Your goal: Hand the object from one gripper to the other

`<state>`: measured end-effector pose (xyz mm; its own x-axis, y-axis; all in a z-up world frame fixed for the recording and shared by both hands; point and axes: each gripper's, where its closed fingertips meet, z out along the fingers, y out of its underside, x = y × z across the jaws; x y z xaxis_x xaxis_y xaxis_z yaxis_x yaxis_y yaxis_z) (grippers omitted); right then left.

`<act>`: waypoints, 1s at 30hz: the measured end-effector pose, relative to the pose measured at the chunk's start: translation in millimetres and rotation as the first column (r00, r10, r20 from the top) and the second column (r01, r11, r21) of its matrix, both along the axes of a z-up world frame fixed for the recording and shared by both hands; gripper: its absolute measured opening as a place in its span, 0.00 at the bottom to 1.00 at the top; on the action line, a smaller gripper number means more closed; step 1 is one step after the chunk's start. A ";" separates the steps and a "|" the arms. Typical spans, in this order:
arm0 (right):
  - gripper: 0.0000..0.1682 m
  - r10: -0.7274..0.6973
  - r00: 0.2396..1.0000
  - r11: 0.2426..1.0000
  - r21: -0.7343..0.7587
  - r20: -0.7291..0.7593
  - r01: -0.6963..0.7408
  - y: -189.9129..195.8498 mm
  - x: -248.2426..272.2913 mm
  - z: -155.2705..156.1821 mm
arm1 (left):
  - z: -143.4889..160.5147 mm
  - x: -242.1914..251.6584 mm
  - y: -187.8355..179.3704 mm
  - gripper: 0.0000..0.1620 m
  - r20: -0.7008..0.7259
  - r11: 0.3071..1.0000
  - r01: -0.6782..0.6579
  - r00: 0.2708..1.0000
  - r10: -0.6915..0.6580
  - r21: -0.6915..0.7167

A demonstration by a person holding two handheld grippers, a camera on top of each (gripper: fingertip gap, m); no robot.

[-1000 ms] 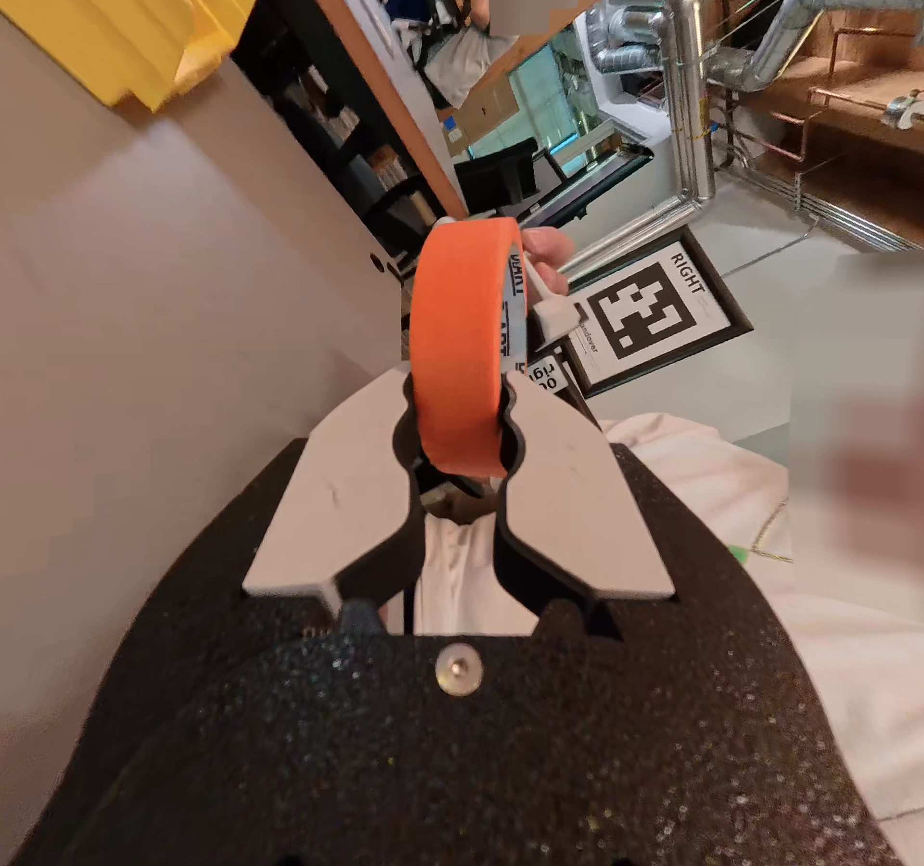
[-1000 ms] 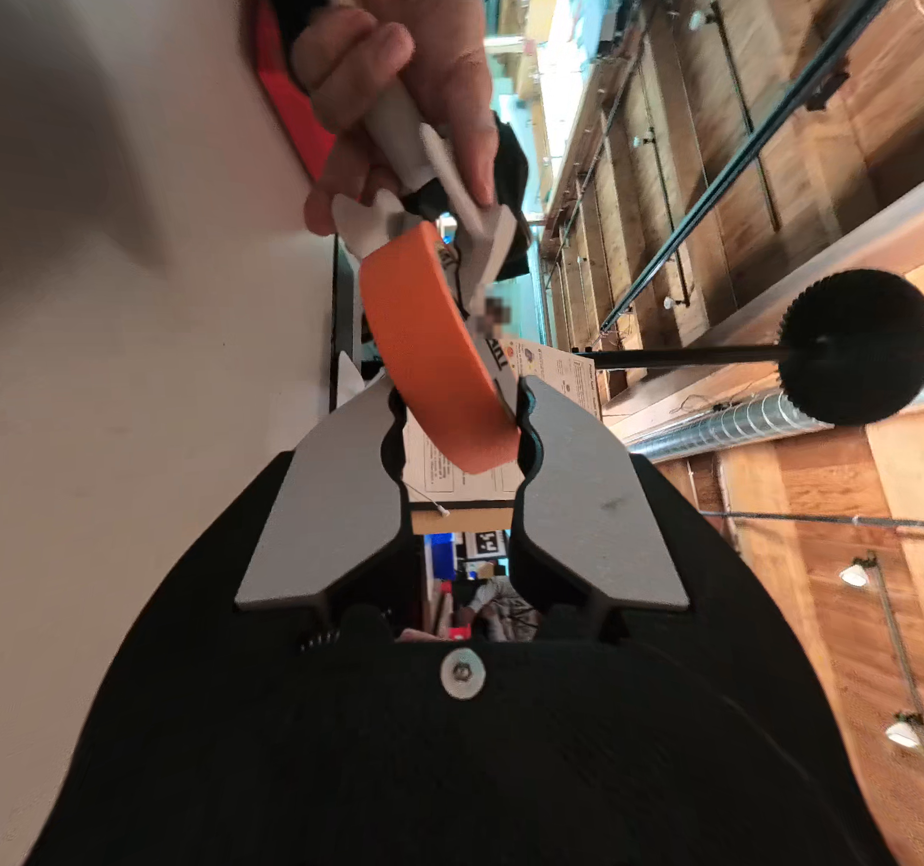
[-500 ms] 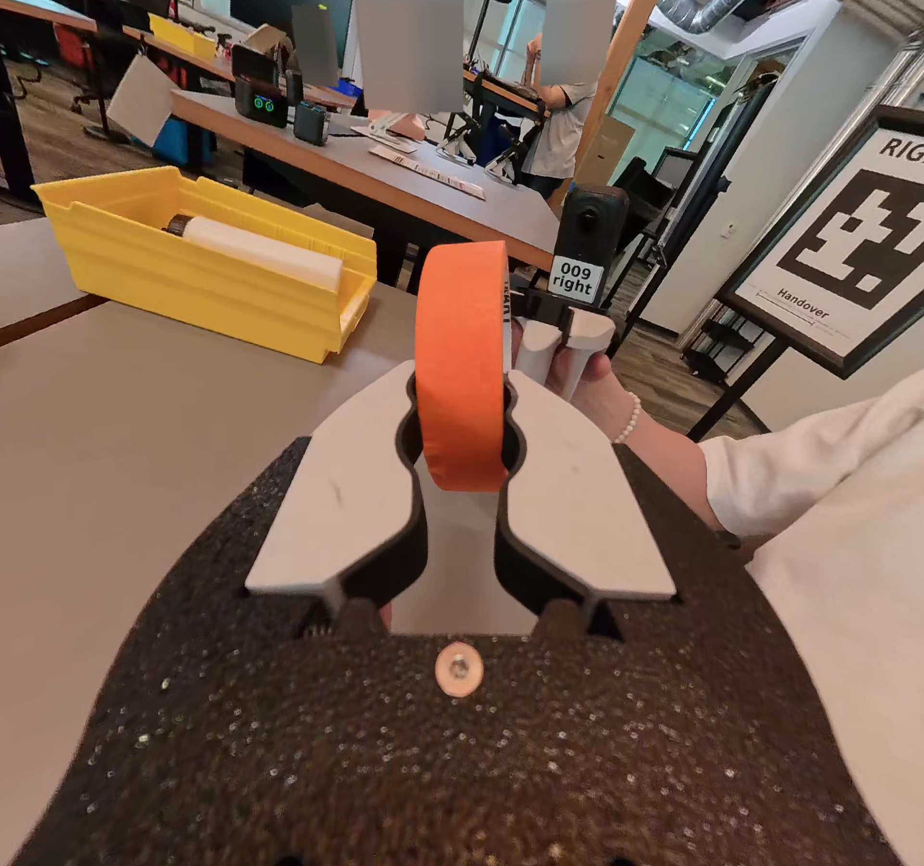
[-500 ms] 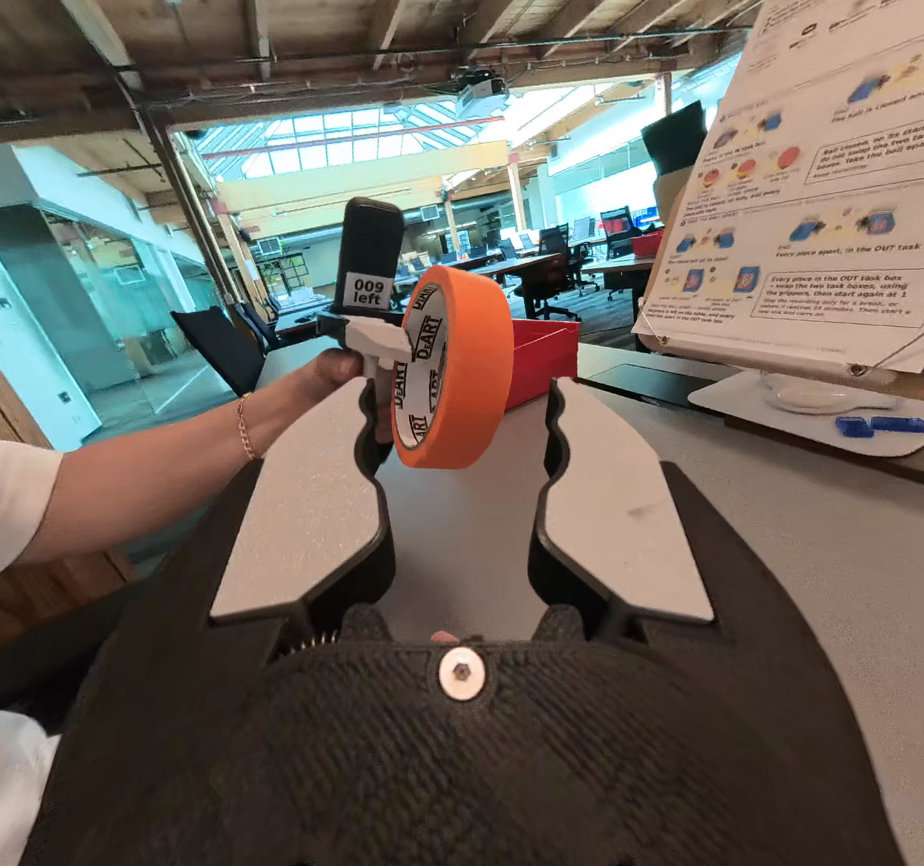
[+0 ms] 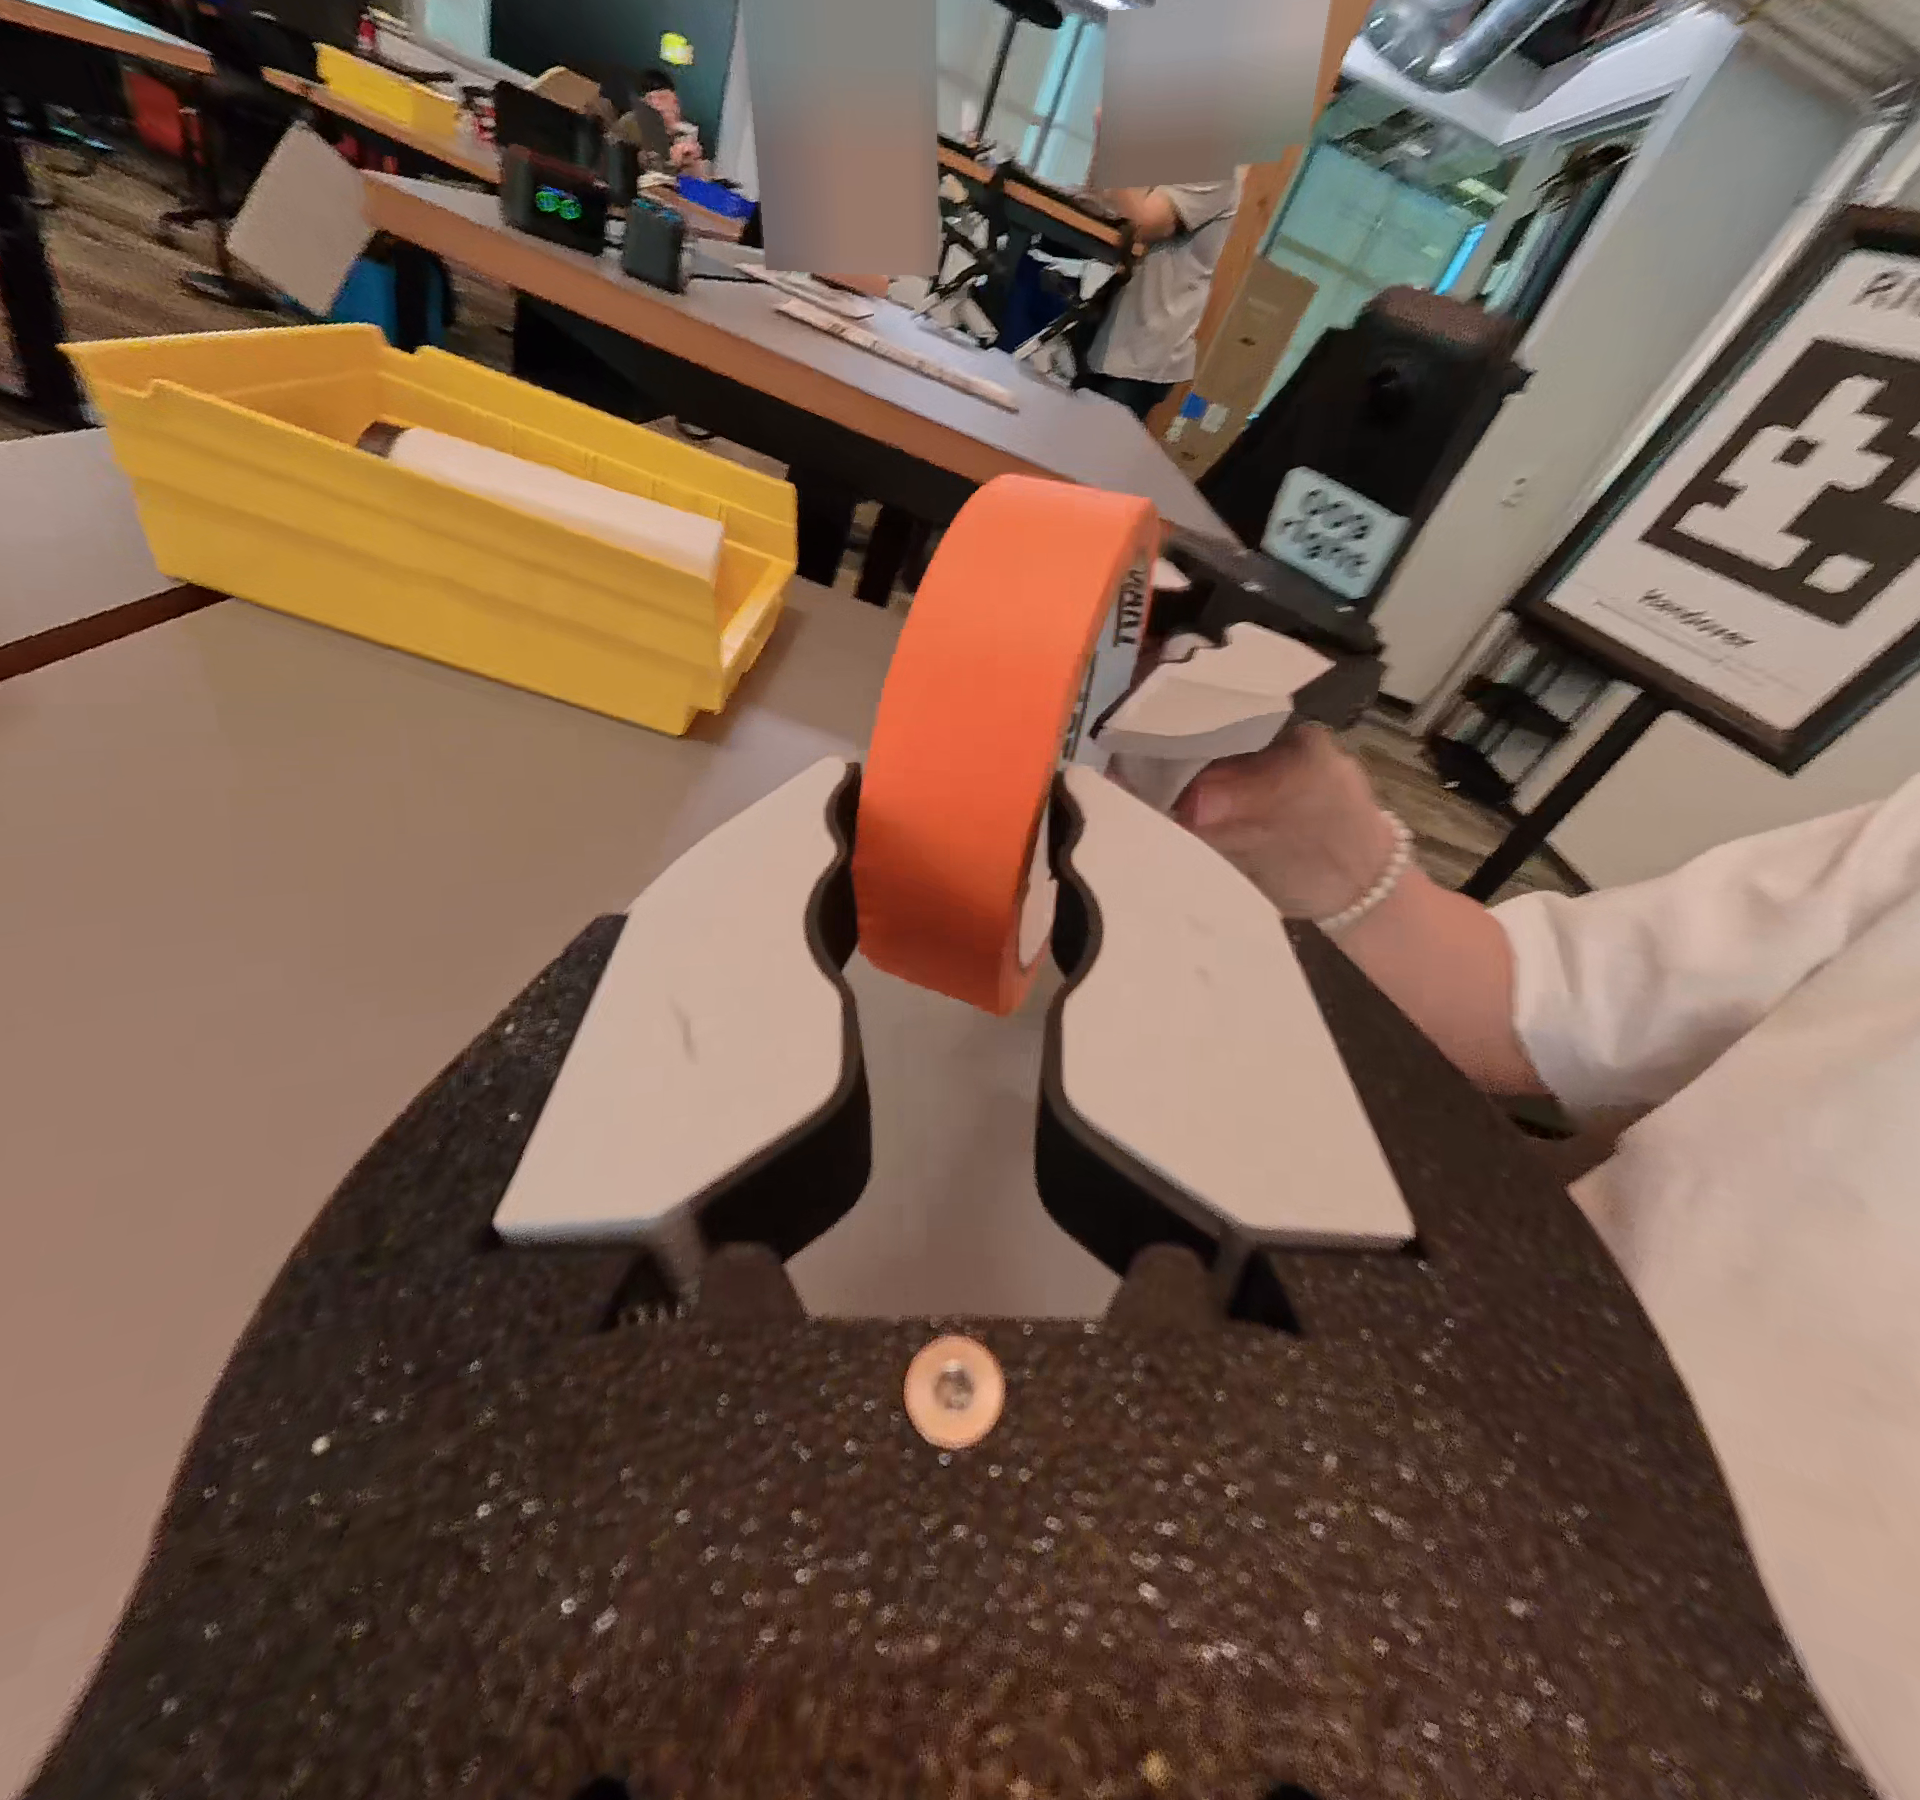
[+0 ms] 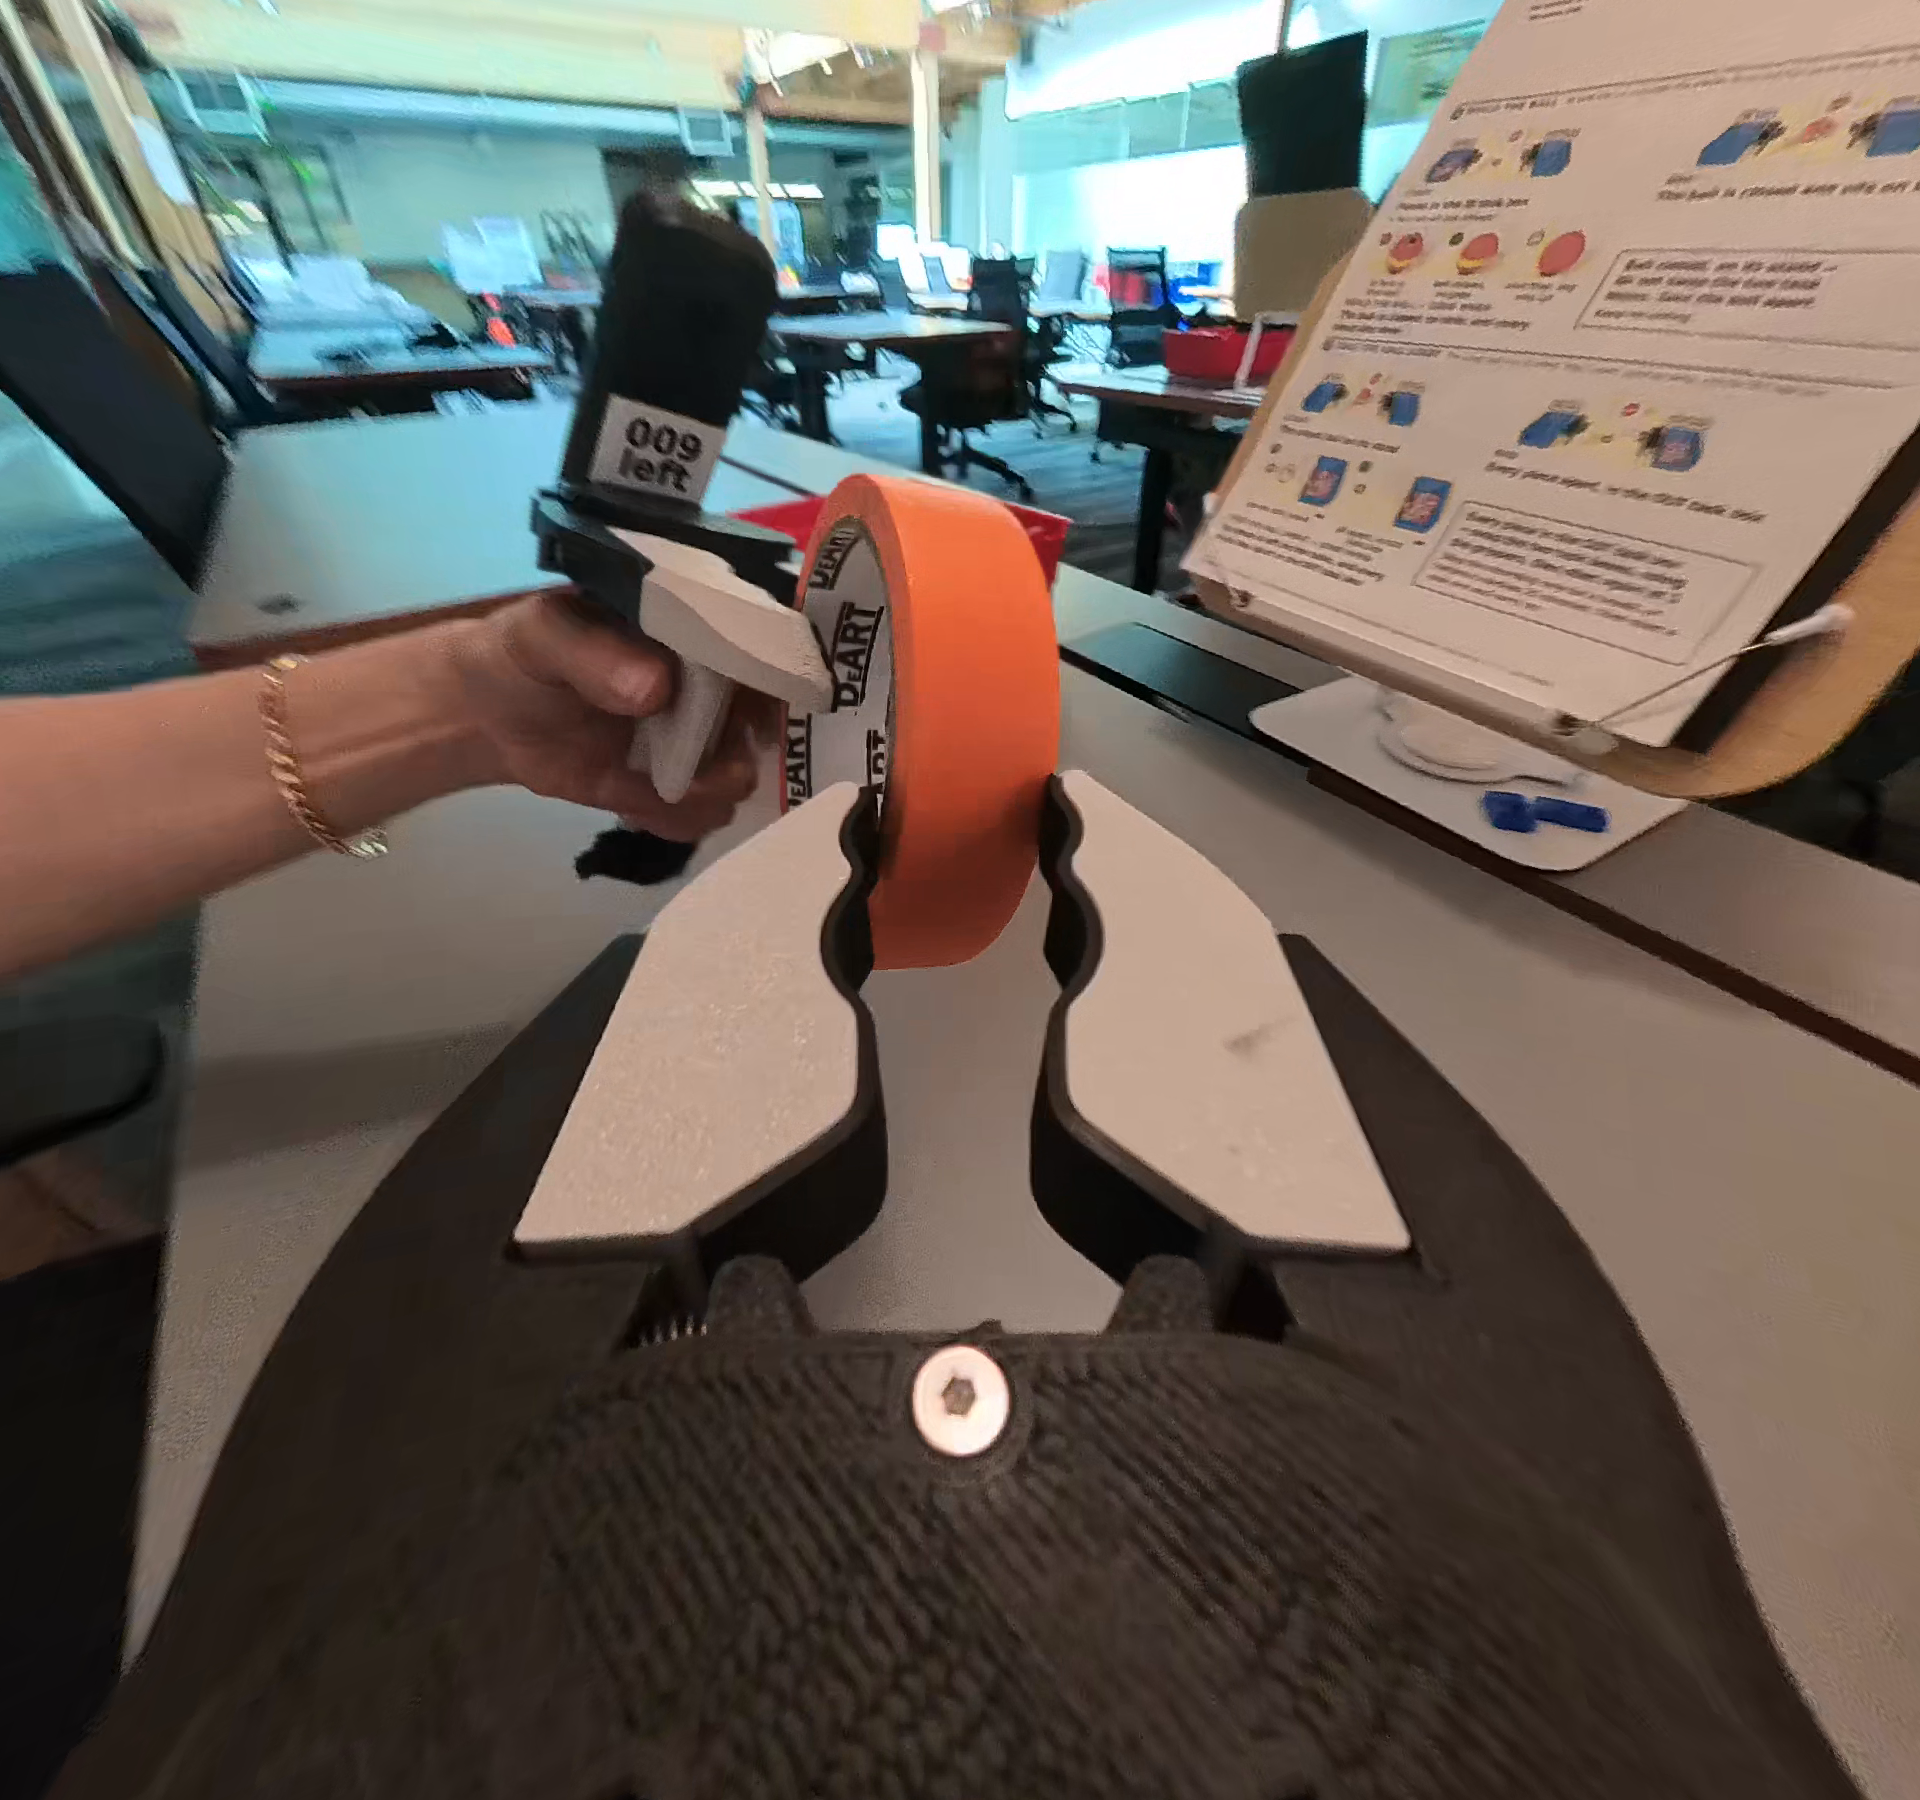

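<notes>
An orange roll of tape (image 5: 987,711) stands on edge in the air above the grey table (image 5: 260,867). My left gripper (image 5: 956,794) is shut on it, with a finger against each side face. My right gripper (image 6: 956,794) is also shut on the tape (image 6: 966,690) from the opposite side, both fingers touching its faces. In the left wrist view the right gripper's fingers (image 5: 1195,701) reach in at the tape's right side. In the right wrist view one of the left gripper's fingers (image 6: 727,618) lies on the tape's printed face. The other finger is hidden behind the roll.
A yellow bin (image 5: 416,555) holding a white roll (image 5: 551,493) sits on the table at the far left. A framed marker sign (image 5: 1766,503) stands at the right. A tilted instruction board (image 6: 1610,348) and a small blue item (image 6: 1538,810) are right of the right gripper. A red bin (image 6: 1044,529) lies behind the tape. The gap from one gripper's tips to the other's is roughly 5 centimetres.
Half a second ago my right gripper was open wide around the tape; now its fingers have closed onto it. My left gripper has kept its hold. Both views have levelled out.
</notes>
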<state>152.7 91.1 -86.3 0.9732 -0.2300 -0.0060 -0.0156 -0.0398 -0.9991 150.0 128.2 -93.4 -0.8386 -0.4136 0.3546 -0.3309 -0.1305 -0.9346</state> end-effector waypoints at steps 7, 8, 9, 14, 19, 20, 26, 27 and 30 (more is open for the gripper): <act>0.17 -0.132 0.986 0.979 -0.144 0.097 0.145 -6.4 12.1 -10.4 | -4.3 10.9 15.2 0.29 0.078 0.980 -0.182 0.981 0.177 0.074; 0.17 -0.145 0.985 0.976 -0.147 0.094 0.158 -8.4 14.6 -10.6 | -4.1 11.1 17.2 0.30 0.084 0.977 -0.198 0.978 0.191 0.079; 0.17 -0.157 0.983 0.974 -0.151 0.091 0.169 -10.9 17.1 -10.3 | -3.9 10.1 18.8 0.30 0.090 0.975 -0.207 0.976 0.199 0.082; 0.17 -0.288 0.942 0.932 -0.175 0.175 0.317 -42.4 42.2 0.6 | -9.8 -1.8 25.1 0.30 0.092 0.969 -0.228 0.971 0.219 0.095; 0.17 -0.525 0.834 0.827 -0.126 0.171 0.547 -127.2 103.4 35.5 | -20.0 -21.0 33.5 0.28 0.093 0.965 -0.243 0.968 0.234 0.100; 0.17 -0.569 0.805 0.796 -0.134 0.166 0.590 -143.5 120.0 39.8 | -21.9 -24.6 34.6 0.28 0.091 0.965 -0.242 0.968 0.233 0.098; 0.17 -0.716 0.696 0.655 -0.287 0.059 0.699 -202.7 223.7 20.1 | -24.8 -38.1 37.6 0.26 0.090 0.968 -0.240 0.968 0.234 0.067; 0.17 -0.715 0.699 0.665 -0.308 0.003 0.681 -202.9 237.3 9.5 | -24.2 -39.6 37.8 0.25 0.089 0.970 -0.238 0.968 0.233 0.054; 0.17 -0.692 0.701 0.705 -0.374 -0.173 0.603 -195.8 265.8 -29.0 | -24.4 -43.0 38.7 0.24 0.074 0.972 -0.233 0.970 0.231 0.015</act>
